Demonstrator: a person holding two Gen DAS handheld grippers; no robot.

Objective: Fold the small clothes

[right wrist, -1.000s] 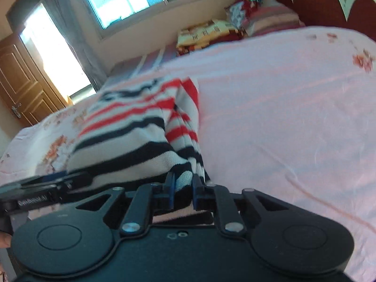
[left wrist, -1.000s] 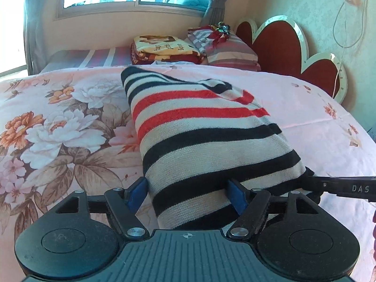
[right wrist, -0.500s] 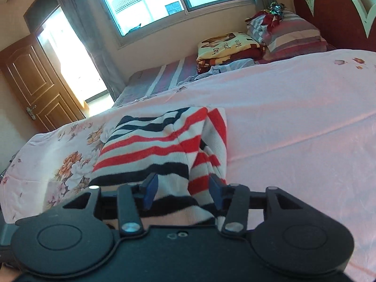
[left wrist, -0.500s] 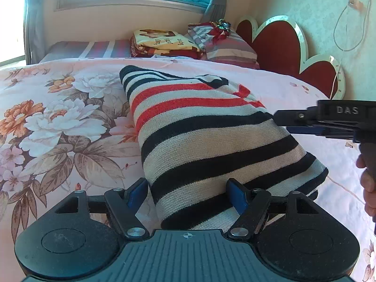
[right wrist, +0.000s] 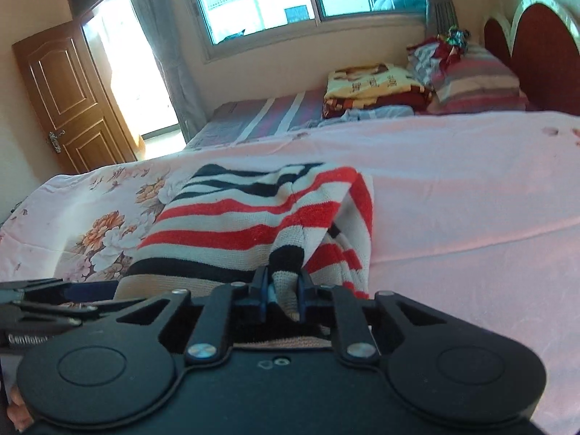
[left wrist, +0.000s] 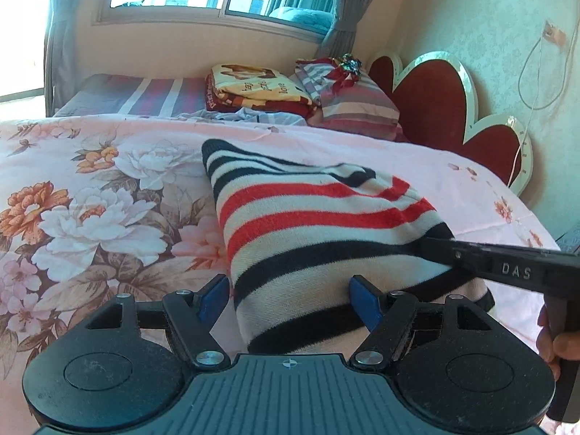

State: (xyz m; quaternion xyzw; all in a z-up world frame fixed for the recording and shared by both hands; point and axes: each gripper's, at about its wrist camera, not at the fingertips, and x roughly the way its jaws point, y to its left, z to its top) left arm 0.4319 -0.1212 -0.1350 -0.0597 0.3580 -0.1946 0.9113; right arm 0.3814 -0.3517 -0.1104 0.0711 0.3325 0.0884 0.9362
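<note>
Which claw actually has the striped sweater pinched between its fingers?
The right claw: its jaws are closing on a bunched fold of the striped sweater. The left claw stands wide, its blue pads straddling the sweater's near edge without pinching it.

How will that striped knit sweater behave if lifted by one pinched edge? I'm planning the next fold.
The striped sweater likely flops and drapes: it already sags around the right gripper, whose jaws are closing on its fold. The fuzzy knit probably grips rather than slips.
</note>
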